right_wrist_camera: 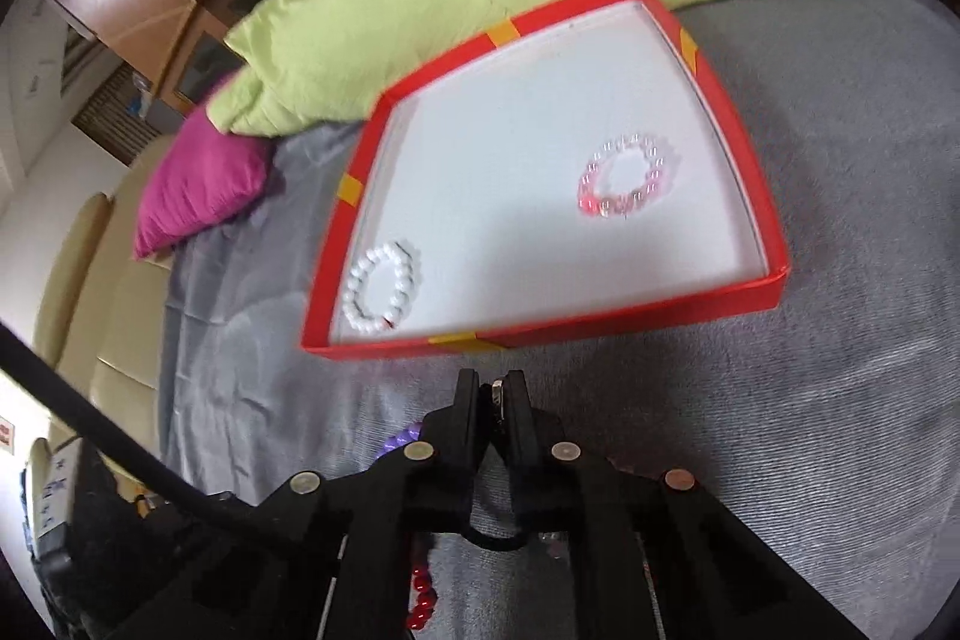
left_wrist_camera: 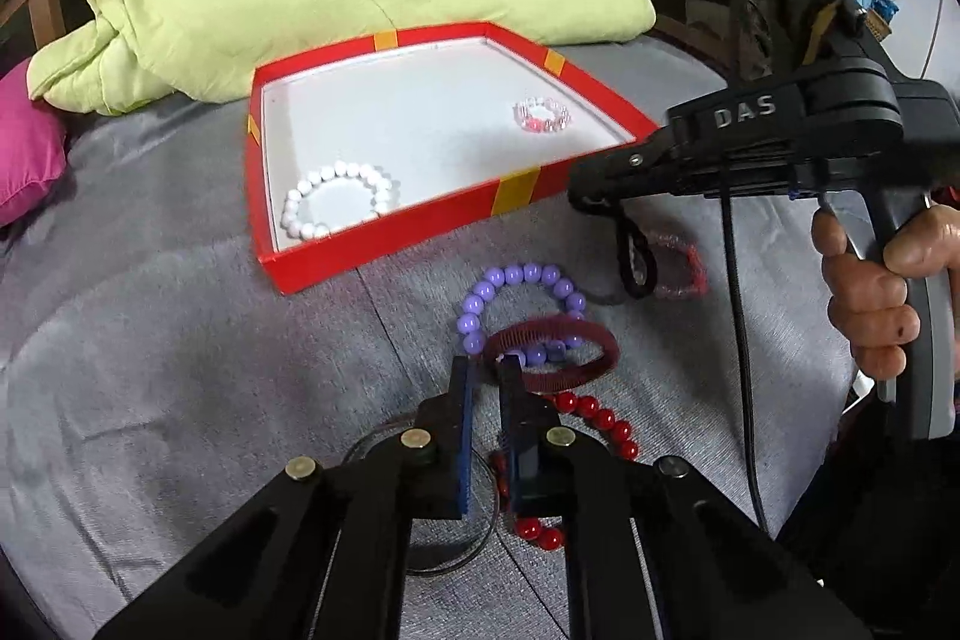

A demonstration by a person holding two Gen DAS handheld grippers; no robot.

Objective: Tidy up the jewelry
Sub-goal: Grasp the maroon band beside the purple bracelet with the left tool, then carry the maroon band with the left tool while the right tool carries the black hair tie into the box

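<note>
- The right tongs (right_wrist_camera: pixel 492 382) are pinched nearly together on a black elastic loop (left_wrist_camera: pixel 636 262). In the left wrist view the loop dangles limp below the tips at right of centre, clear of the grey cloth (left_wrist_camera: pixel 180 370). In the right wrist view a small silvery piece shows in the nip; what it is, I cannot tell.
- That loop looks very light and floppy. It should swing with any quick move, so a pinch on the band itself is enough.
- The red box (left_wrist_camera: pixel 420 235) sits in the middle of both views, just ahead of the right tongs. A white bead bracelet (left_wrist_camera: pixel 339 199) lies in its lower-left corner and a clear pink bracelet (left_wrist_camera: pixel 540 115) toward its right side, well apart — plenty of bare floor between them for the loop.
- The left tongs (left_wrist_camera: pixel 486 370) stand narrow, low in the frame. Their tips are at the near-left end of a dark red coiled ring (left_wrist_camera: pixel 552 352) that lies over a purple bead bracelet (left_wrist_camera: pixel 522 304). Whether they already grip the coil I cannot tell.
- The coil looks springy and ribbed, so it should hold well if taken across its band. The purple beads are round, glossy and probably slippery — better pinched across the strand between two beads.
- Since the two overlap, lifting one may drag the other.
- A red bead strand (left_wrist_camera: pixel 600 418) and a thin bangle (left_wrist_camera: pixel 420 508) lie under the left tongs. A red translucent bracelet (left_wrist_camera: pixel 678 268) lies behind the hanging loop.
</note>
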